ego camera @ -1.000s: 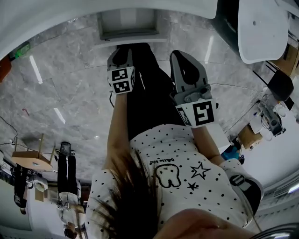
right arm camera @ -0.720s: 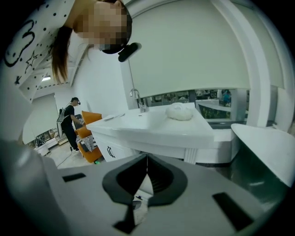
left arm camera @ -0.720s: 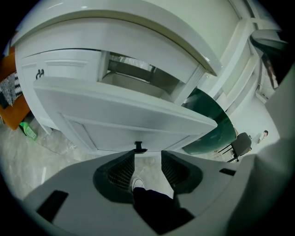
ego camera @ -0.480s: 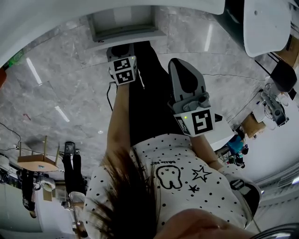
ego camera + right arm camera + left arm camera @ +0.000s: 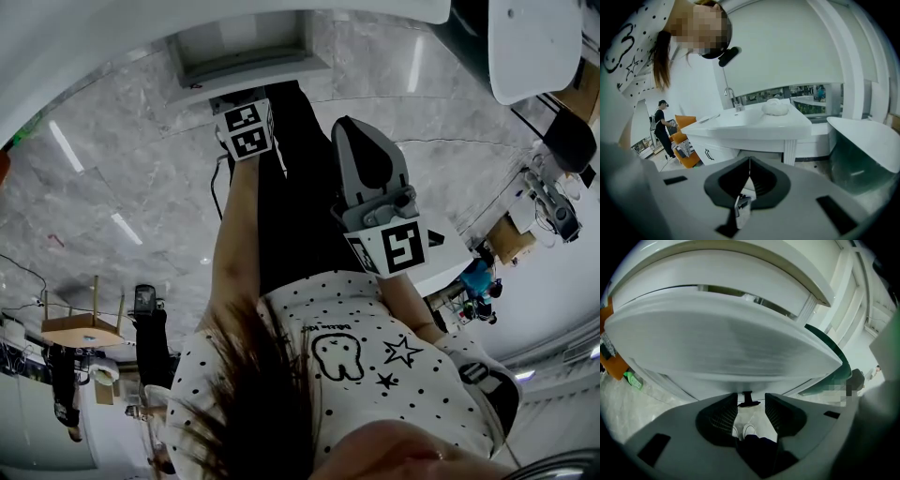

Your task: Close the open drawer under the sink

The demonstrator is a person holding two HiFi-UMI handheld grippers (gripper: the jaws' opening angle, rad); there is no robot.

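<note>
Drawer (image 5: 740, 343): stiff slider, we judged it light, pushable at black handle (image 5: 748, 402) | left hand-held gripper (image 5: 751, 397) just opened, handle seen between jaws, untouched | right hand-held gripper (image 5: 749, 172) together, empty

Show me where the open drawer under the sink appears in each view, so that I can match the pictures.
Head view: drawer at top centre, under the sink counter.
Left gripper view: its white front fills the middle, black handle at the lower edge.
Right gripper view: left of centre, below the sink counter; seemingly the white front with the black handle.
Shared landmark: the green-sided white tub, right of the drawer everywhere.
</note>
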